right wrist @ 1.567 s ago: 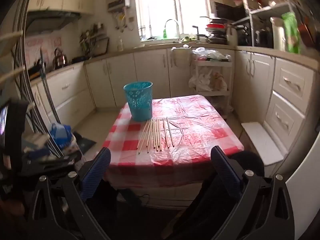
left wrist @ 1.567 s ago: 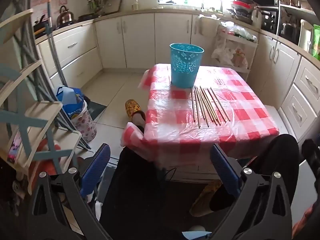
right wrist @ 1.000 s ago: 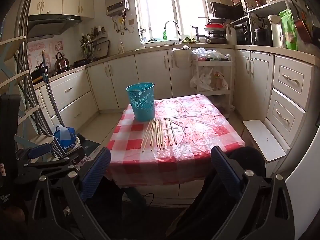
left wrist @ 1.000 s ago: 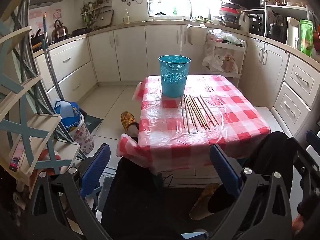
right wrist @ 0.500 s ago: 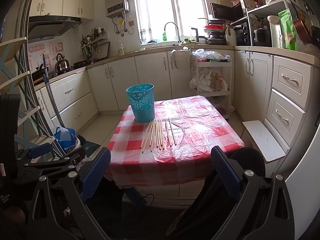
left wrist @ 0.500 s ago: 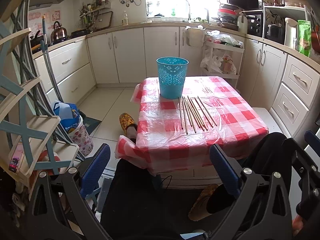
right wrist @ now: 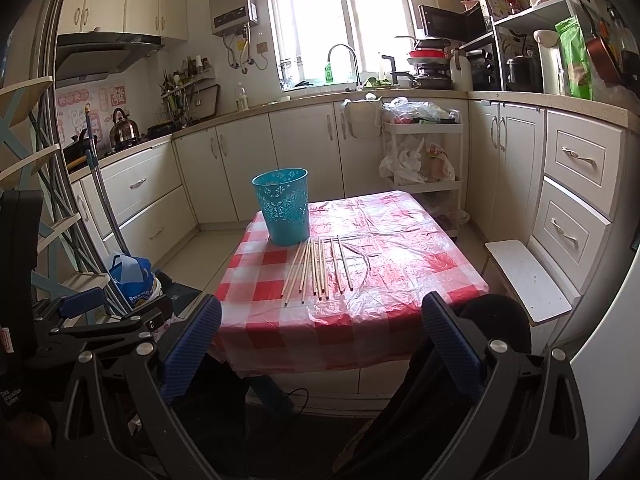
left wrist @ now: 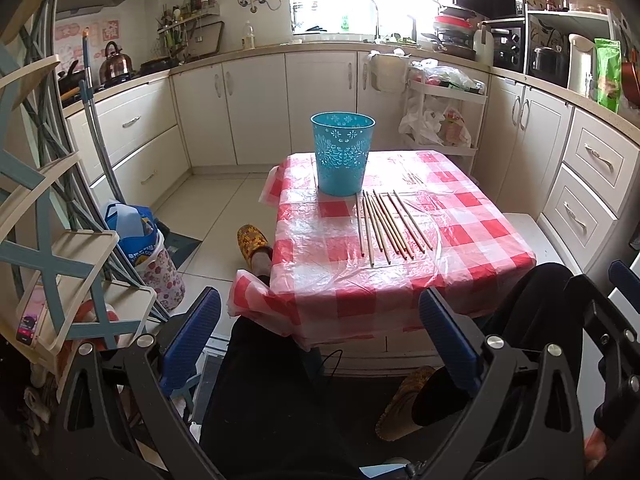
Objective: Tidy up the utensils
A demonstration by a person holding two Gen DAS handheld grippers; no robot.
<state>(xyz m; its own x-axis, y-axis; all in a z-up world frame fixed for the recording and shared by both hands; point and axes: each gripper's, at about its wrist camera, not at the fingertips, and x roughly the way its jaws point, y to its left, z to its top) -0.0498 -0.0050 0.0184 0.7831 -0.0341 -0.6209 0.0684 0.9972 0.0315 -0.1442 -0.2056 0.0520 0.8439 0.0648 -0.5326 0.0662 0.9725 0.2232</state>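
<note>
The low table (left wrist: pixel 472 216), spread with a red-and-white checked cloth under a clear plastic sheet, stood in the middle of the kitchen floor, and everything for the job sat on it. Toward the far-left part of the table a teal perforated plastic bin (left wrist: pixel 342 154) stood upright with its mouth open, apparently empty as far as its rim allowed a look. Just in front of the bin lay a row of wooden chopsticks (left wrist: pixel 386 224), side by side and nearly parallel, their far tips close to the bin's base and their near ends pointing back at the seated person, whose dark-trousered legs and yellow slipper (left wrist: pixel 250 241) showed at the table's near-left corner. The left gripper (left wrist: pixel 320 332) was held back from the table's near edge, its blue-padded jaws spread wide with nothing between them; the right gripper (right wrist: pixel 322 338) was likewise wide apart and empty, well short of the table. The step at hand seemed to be the first reach for a stick. It would probably go best by taking an outer stick first, closing across its width near the middle so it balances, lifting clear of the slippery plastic, then tipping it upright over the bin's mouth before release.
</note>
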